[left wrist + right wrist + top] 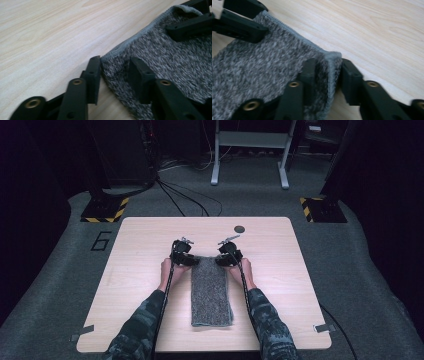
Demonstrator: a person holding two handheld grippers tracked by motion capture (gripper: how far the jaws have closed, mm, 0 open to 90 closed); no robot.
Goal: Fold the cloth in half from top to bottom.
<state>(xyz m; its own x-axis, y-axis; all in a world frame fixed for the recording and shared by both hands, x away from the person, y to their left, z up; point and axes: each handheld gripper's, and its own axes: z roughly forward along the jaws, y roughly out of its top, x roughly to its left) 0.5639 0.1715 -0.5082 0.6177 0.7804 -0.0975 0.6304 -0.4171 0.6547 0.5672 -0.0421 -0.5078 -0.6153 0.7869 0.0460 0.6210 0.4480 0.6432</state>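
Table (140,270) towel (257,72) corner seemingly pinched, right hand-held gripper (325,75)

Speckled grey towel (211,290), pale wood-grain table (140,270), black claws, camouflage sleeves (137,330).

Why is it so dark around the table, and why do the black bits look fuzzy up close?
In the high view, light falls on the table while the room behind stays dim. In the left gripper view, the nearest parts of the left tool are soft and out of focus, the towel sharper. In the right gripper view, the right tool blurs too, with pale glare on the wood.
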